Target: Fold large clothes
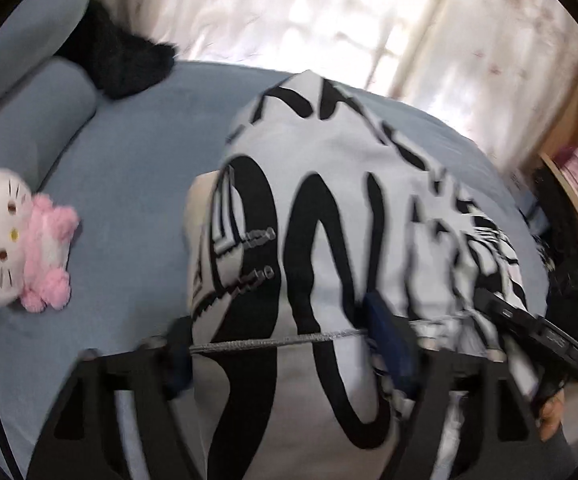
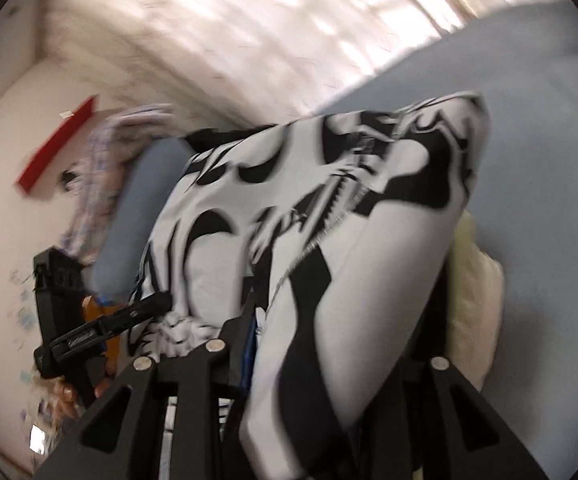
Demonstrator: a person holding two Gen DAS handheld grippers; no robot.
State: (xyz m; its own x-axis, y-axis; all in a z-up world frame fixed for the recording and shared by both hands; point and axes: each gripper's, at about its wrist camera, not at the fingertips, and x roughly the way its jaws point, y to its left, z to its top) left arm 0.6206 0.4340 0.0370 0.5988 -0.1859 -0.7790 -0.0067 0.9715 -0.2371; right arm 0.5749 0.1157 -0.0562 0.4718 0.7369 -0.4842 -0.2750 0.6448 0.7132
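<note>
A large white garment with bold black print [image 1: 329, 208] hangs lifted above the blue bed [image 1: 129, 184]; a zipper runs down it in the right wrist view [image 2: 329, 208]. My left gripper [image 1: 285, 340] is closed on the garment's edge, cloth draped over its blue-padded fingers [image 1: 389, 340]. My right gripper [image 2: 329, 344] is closed on the same garment, which covers most of its fingers. The right gripper also shows at the right of the left wrist view [image 1: 529, 332], and the left gripper at the left of the right wrist view [image 2: 101, 328]. Both views are motion-blurred.
A pink and white plush cat [image 1: 13, 240] lies on the bed's left. Blue pillows [image 1: 29, 120] and a black furry item [image 1: 117, 56] are at the head. A wooden bookshelf [image 1: 577, 160] stands right. Curtains [image 1: 309, 12] hang behind. A cream item [image 2: 477, 292] lies under the garment.
</note>
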